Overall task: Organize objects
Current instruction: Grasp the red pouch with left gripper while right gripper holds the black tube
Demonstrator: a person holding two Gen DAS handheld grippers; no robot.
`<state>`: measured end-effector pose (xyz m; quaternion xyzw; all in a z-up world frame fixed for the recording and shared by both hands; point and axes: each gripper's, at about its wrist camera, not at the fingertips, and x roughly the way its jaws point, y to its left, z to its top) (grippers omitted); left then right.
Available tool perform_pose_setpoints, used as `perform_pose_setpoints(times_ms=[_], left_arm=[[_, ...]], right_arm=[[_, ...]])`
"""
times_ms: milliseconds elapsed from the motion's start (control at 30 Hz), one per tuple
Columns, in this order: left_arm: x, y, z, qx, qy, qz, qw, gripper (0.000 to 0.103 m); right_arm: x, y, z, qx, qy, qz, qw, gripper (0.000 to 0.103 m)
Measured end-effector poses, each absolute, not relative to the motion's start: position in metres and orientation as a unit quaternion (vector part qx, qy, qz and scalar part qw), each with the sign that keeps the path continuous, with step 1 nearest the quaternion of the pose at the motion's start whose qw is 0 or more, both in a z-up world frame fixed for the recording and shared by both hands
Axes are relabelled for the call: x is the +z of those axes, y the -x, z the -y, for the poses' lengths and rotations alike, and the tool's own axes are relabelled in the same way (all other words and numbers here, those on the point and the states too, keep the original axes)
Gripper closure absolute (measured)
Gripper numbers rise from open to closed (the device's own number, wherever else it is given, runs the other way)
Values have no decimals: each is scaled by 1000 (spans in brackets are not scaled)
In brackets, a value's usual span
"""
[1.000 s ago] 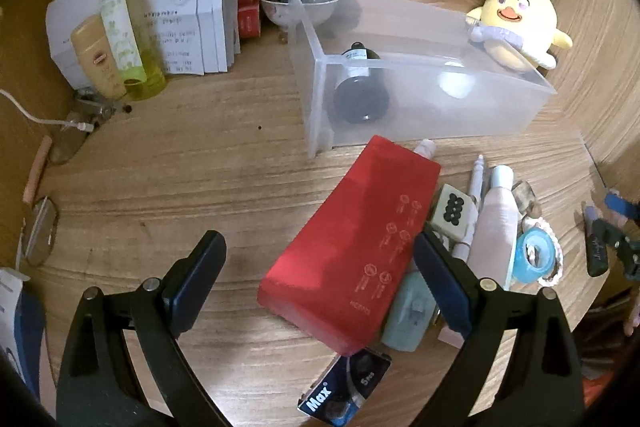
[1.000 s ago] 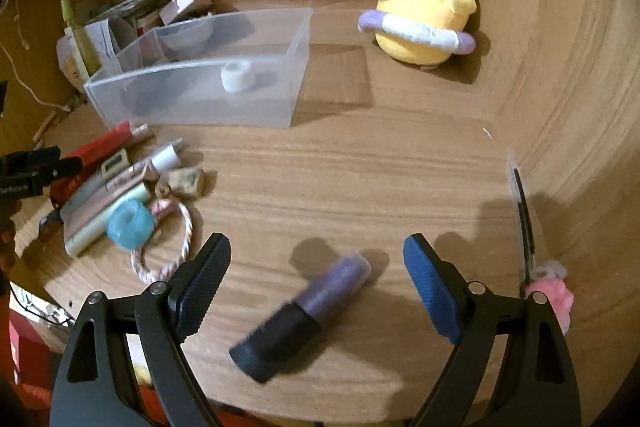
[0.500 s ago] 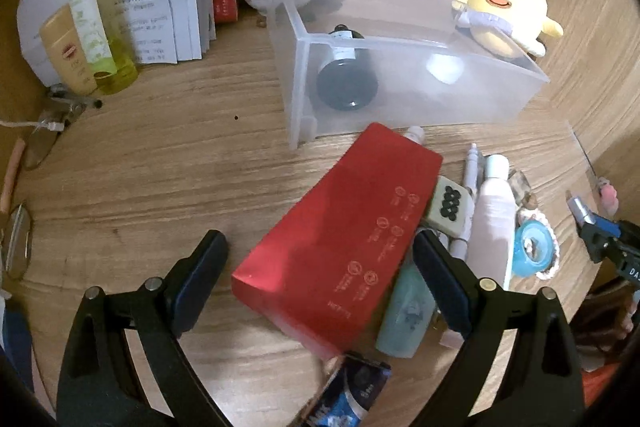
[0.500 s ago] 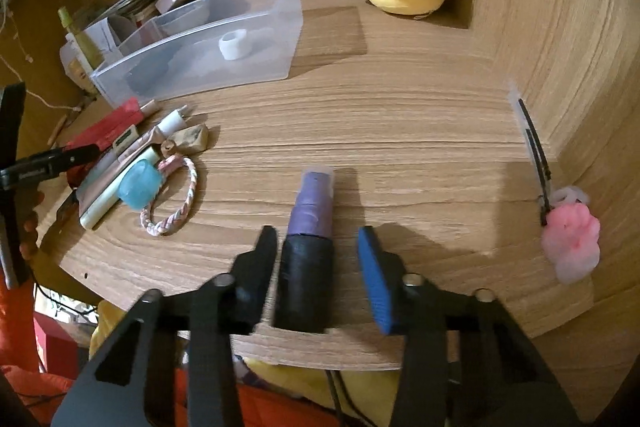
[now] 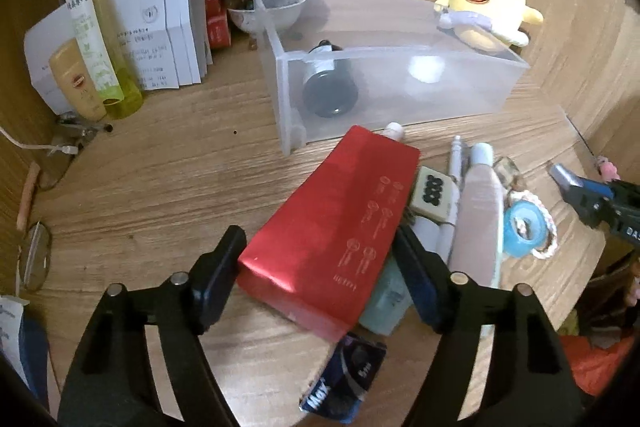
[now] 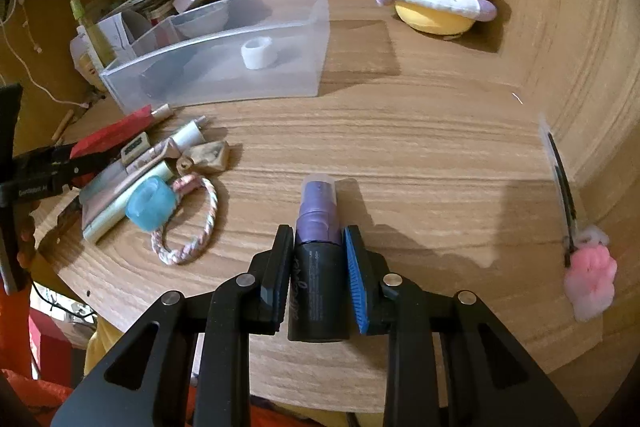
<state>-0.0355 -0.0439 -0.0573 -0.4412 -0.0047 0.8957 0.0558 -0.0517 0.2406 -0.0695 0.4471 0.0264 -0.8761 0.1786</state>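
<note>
We are closing the right gripper (image 6: 318,273) on the spray bottle (image 6: 318,263). A second ago its jaws were standing wide with the bottle lying slanted and blurred between them; now both pads are pressing on the black body, and the bottle is lying in line with the fingers, purple cap pointing away. We are also closing the left gripper (image 5: 320,269) around the near end of the red box (image 5: 336,227). Its jaws were standing well clear of the box a second ago; now the left pad is touching the corner, and the right pad is just beside the far edge.
</note>
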Motion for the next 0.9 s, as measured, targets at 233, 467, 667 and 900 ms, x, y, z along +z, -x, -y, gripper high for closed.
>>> perform_pose_setpoints(times_ms=[233, 467, 667, 900], left_arm=[[-42, 16, 41, 902, 428, 20, 54, 43], [-35, 0, 33, 908, 415, 18, 46, 45], [-19, -10, 30, 917, 396, 23, 39, 45], [3, -20, 25, 928, 371, 19, 34, 45]], right_arm=[[-62, 56, -232, -879, -435, -25, 192, 79], [-57, 60, -225, -880, -425, -24, 208, 80], [-46, 61, -217, -884, -410, -26, 225, 80], [-28, 61, -209, -892, -381, -26, 243, 80]])
